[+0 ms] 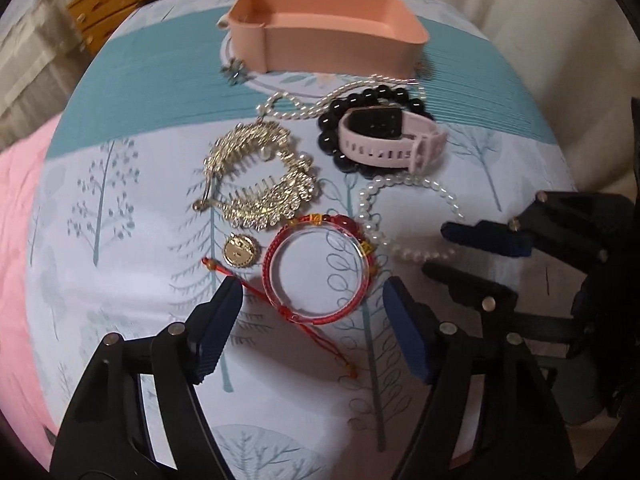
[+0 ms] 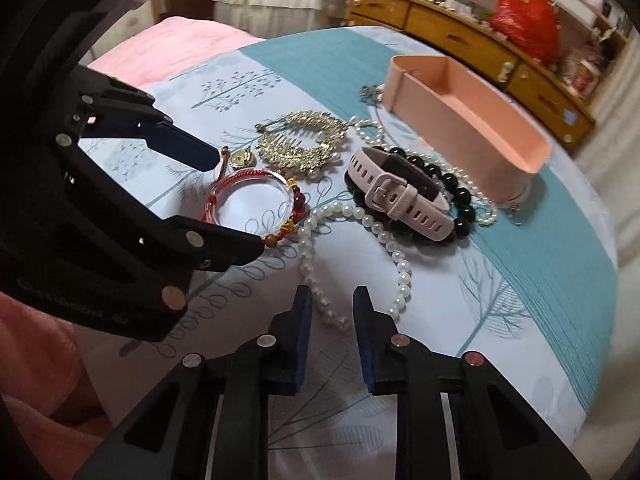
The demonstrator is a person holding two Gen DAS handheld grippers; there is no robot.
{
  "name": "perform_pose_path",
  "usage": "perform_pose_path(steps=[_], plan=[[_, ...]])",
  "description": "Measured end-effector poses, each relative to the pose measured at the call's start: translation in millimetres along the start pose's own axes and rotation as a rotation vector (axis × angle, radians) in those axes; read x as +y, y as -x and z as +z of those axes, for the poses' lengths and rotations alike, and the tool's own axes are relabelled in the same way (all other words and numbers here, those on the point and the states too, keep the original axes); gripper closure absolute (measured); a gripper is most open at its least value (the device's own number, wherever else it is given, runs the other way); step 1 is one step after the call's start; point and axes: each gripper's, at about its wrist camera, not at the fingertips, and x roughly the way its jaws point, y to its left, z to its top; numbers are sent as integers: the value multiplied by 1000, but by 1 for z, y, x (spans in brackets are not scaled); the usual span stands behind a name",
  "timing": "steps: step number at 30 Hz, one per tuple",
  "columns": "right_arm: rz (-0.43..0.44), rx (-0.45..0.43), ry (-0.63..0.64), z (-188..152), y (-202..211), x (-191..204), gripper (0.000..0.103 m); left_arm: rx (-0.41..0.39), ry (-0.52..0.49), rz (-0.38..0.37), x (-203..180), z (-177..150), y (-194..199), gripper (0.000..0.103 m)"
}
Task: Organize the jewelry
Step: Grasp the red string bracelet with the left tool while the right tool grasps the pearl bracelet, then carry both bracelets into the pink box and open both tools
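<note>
Red bangle (image 1: 316, 268) (seemingly untouched) between left tool (image 1: 312, 340) tips.

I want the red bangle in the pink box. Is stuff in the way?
Yes. Between the red bangle and the pink box lie the gold hair comb, the pearl strand, and the black bead bracelet with the pink watch. Lifting over them should clear everything.
</note>
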Motion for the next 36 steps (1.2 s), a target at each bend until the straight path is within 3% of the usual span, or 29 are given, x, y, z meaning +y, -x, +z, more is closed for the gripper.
perform_pose_path(steps=[6, 8, 9, 11, 18, 24, 29, 36], plan=[[59, 5, 68, 8, -10, -1, 85, -7, 31, 55, -2, 10, -14, 34], [80, 10, 85, 12, -14, -2, 94, -16, 29, 72, -3, 12, -16, 35], [90, 12, 91, 14, -16, -3, 94, -27, 34, 80, -5, 11, -16, 40], [99, 21, 84, 18, -18, -4, 96, -38, 44, 91, -7, 12, -16, 43], [352, 69, -238, 24, -32, -40, 96, -57, 77, 87, -2, 6, 2, 43], [515, -31, -411, 33, -18, -54, 96, -83, 95, 63, 12, 1, 37, 43], [542, -122, -475, 52, 1, -63, 96, -114, 98, 65, 13, 10, 73, 43], [537, -282, -550, 77, 42, -82, 96, -253, 142, 81, 24, 42, 107, 43]])
